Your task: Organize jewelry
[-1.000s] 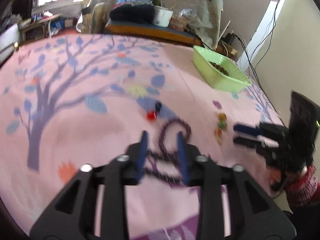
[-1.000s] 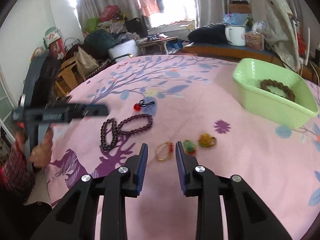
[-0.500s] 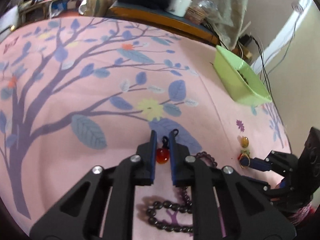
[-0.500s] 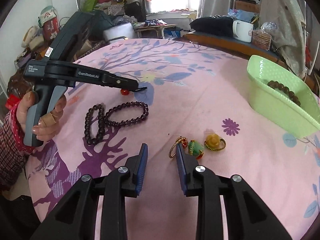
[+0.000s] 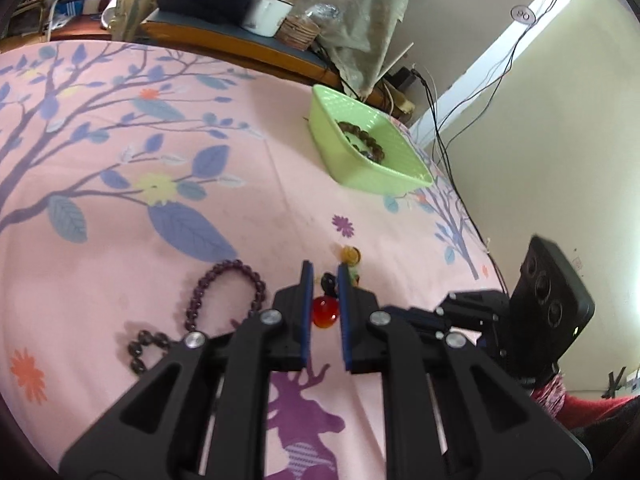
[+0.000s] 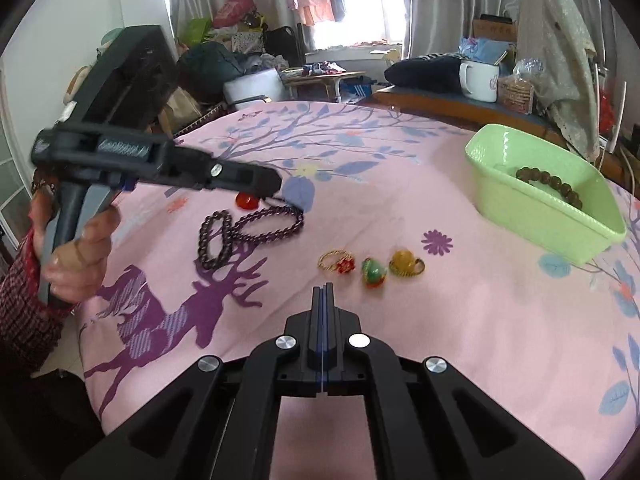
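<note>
Left gripper point(image 5: 323, 280): jaws nearly together, clamped on the red bead hair tie point(image 5: 325, 311); red bead sits between the blue pads, black elastic loop pokes out ahead toward the fingertips.
Right gripper point(image 6: 323, 292): jaws pressed flat together, nothing between them, held over bare cloth just short of the rings.
Left hand point(image 6: 76, 256): wraps the left gripper's handle at the table's left edge, patterned red sleeve at the wrist.
Purple bead bracelet point(image 6: 272, 224): flat on the cloth, just beside the left gripper's tip, touching the dark one.
Dark bead bracelet point(image 6: 214, 240): lies left of the purple bracelet, over the deer print.
Rings: three in a row ahead of the right gripper; gold ring with red stone point(image 6: 338, 262), green-stone ring point(image 6: 374, 273), yellow-stone ring point(image 6: 406, 262); near each other, contact unclear.
Green basket point(image 6: 532, 216): far right of the table, well apart from the loose pieces.
Brown bead bracelet point(image 6: 550, 184): inside the green basket.
Tablecloth point(image 6: 400, 184): pink, tree and deer print.
Background: white mug point(image 6: 478, 80) on a low bench behind the table, room clutter blurred.
</note>
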`<state>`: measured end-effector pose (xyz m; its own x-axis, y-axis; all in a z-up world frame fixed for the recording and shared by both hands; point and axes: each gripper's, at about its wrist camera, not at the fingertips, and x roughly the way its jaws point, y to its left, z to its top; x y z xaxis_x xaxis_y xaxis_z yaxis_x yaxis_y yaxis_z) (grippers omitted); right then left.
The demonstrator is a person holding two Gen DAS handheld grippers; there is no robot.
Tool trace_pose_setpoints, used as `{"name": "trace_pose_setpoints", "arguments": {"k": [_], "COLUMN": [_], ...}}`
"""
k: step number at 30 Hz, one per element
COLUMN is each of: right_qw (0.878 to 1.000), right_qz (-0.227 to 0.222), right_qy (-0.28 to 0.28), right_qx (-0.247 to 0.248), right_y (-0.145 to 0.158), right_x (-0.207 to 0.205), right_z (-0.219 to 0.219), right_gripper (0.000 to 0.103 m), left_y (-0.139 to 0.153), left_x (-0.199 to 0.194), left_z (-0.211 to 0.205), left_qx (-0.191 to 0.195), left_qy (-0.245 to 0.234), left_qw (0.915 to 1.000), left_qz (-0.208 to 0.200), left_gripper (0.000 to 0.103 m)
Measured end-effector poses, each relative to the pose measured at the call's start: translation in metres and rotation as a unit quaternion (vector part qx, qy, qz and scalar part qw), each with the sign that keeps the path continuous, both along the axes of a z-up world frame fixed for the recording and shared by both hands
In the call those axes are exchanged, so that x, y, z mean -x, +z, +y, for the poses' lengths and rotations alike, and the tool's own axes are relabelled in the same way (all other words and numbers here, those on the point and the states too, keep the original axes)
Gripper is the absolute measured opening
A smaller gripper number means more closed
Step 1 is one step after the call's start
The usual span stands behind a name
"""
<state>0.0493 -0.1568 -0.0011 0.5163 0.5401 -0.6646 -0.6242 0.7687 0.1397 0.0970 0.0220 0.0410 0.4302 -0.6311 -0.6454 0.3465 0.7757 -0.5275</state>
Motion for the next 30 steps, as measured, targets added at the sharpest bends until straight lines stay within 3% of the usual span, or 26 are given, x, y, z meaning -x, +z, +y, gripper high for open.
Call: {"name": "trace_pose_setpoints", "arguments": {"k": [3,8,12,16,19,20,22,30], "right_qw": [0.999,0.998,0.998,0.998,0.997,0.997,0.996,0.997], "right_qz": [0.040,0.034,0.022,0.028,0.030,0.025,0.012,0.017], "right_qy": [0.015,0.021,0.023,0.021,0.036,0.036,0.034,0.028], "right_qx": [0.029,0.042,0.053,0.052,0.056,0.064,0.081,0.065], "right_y": [-0.011,-0.012,-0.011,-0.012,-0.011,-0.011,-0.011,-0.011], "right_x": [-0.016,-0.022,-0.016,-0.015,-0.014,-0.013,-0.016,-0.035], "right_z": [0.009,0.013,0.013,0.007,0.013,0.018,0.027,0.035], "right_gripper": [0.000,0.000,0.000,0.000,0.018,0.020,0.020,0.020], "left_y": [-0.009,-0.027,-0.035,-0.036,-0.034,-0.034,-0.033,-0.030], "left_x": [0.003,0.016,0.025,0.038,0.048,0.050,0.055,0.060], "left_z": [-0.002,-0.001,-0.007,-0.010,-0.014,-0.014,-0.015,-0.017], "left_qx": [-0.014,-0.024,-0.062,-0.084,-0.096,-0.099,-0.107,-0.129], "left_qy": [0.011,0.013,0.013,0.005,-0.008,-0.010,-0.011,-0.015], "left_qw": [0.9998,0.9989,0.9973,0.9964,0.9953,0.9950,0.9941,0.9908], "left_qz": [0.012,0.038,0.036,0.012,-0.004,-0.008,-0.016,-0.038], "left_gripper": [0.011,0.011,0.012,0.013,0.024,0.028,0.031,0.031]}}
